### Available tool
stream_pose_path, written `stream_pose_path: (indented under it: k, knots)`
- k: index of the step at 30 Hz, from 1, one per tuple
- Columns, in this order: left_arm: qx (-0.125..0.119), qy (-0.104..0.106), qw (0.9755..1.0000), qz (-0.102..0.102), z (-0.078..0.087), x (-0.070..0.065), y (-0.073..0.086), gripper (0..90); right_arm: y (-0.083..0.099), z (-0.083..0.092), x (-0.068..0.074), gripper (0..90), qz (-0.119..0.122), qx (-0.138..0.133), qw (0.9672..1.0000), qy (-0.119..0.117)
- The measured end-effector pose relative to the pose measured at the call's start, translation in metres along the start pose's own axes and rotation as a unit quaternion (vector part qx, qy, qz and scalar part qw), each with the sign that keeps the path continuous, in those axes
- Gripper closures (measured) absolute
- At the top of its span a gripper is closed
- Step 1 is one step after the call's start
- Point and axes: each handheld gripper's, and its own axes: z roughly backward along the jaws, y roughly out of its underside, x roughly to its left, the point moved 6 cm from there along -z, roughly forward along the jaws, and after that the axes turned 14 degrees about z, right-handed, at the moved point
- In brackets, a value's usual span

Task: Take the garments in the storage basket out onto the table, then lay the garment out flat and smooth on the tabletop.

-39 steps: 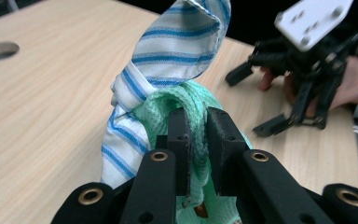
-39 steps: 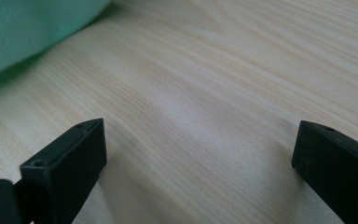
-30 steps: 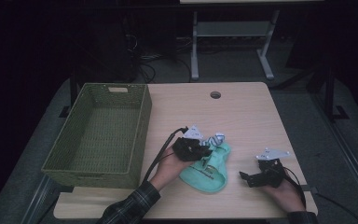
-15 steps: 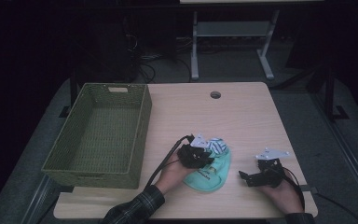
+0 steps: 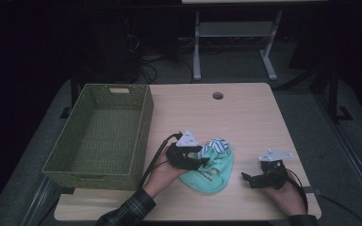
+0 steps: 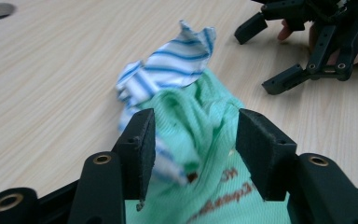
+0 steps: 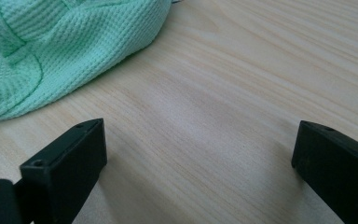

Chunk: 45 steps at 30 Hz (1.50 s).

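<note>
My left claw [image 6: 191, 144] has just been opening, loose around the green cloth's [image 5: 210, 169] bunched top; basket [image 5: 75, 165] sits left.

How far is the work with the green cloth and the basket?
Nothing looks done: the woven basket holds nothing. The left hand-held gripper has just been opening, the green garment loose between its jaws on the table. The right hand-held gripper rests open beside it. Moving the garment remains.
</note>
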Motion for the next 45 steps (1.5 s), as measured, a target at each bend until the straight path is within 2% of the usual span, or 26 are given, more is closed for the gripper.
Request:
stream_pose_path:
  k: [4, 5, 8, 14, 19, 20, 24, 27, 34, 41, 45]
  knots:
    - [0.006, -0.024, 0.9996, 0.011, 0.011, 0.008, 0.015, 52.4, 0.0, 0.0, 0.0, 2.8, 0.001, 0.0, 1.0, 0.0]
    - [0.018, -0.03, 0.9992, 0.018, 0.015, 0.011, 0.022, 52.9, 0.0, 0.0, 0.0, 2.7, 0.0, 0.0, 1.0, 0.0]
    - [0.024, -0.03, 0.9989, 0.026, 0.017, 0.012, 0.031, 53.7, 0.0, 0.0, 0.0, 3.0, 0.0, 0.0, 1.0, 0.0]
    - [0.045, -0.039, 0.9982, 0.014, 0.017, 0.007, 0.045, 61.7, -0.001, 0.005, 0.002, 17.7, 0.006, -0.002, 1.0, -0.006]
    - [0.079, -0.038, 0.9959, 0.023, 0.01, 0.009, 0.053, 72.9, -0.005, 0.007, 0.004, 27.3, 0.003, -0.003, 0.9998, -0.017]
    - [0.083, -0.038, 0.9956, 0.023, 0.01, 0.009, 0.055, 77.4, -0.006, 0.009, 0.005, 32.3, 0.002, -0.007, 0.9997, -0.023]
    - [0.105, -0.041, 0.9935, 0.018, 0.005, 0.009, 0.059, 81.7, -0.01, 0.013, 0.005, 36.8, 0.004, -0.014, 0.9993, -0.034]
    - [0.13, -0.049, 0.9903, 0.01, 0.0, 0.011, 0.065, 84.5, -0.013, 0.014, 0.005, 39.6, 0.004, -0.022, 0.9988, -0.045]
    - [0.133, -0.043, 0.9901, 0.01, 0.0, 0.011, 0.066, 84.9, -0.025, 0.018, 0.004, 44.3, 0.012, -0.035, 0.9975, -0.06]
    - [0.137, -0.037, 0.9898, 0.014, 0.0, 0.012, 0.065, 84.1, -0.045, 0.022, 0.004, 48.7, 0.013, -0.06, 0.9945, -0.084]
    - [0.134, -0.042, 0.99, 0.014, -0.001, 0.01, 0.065, 83.9, -0.061, 0.023, 0.002, 49.7, 0.029, -0.065, 0.9935, -0.089]
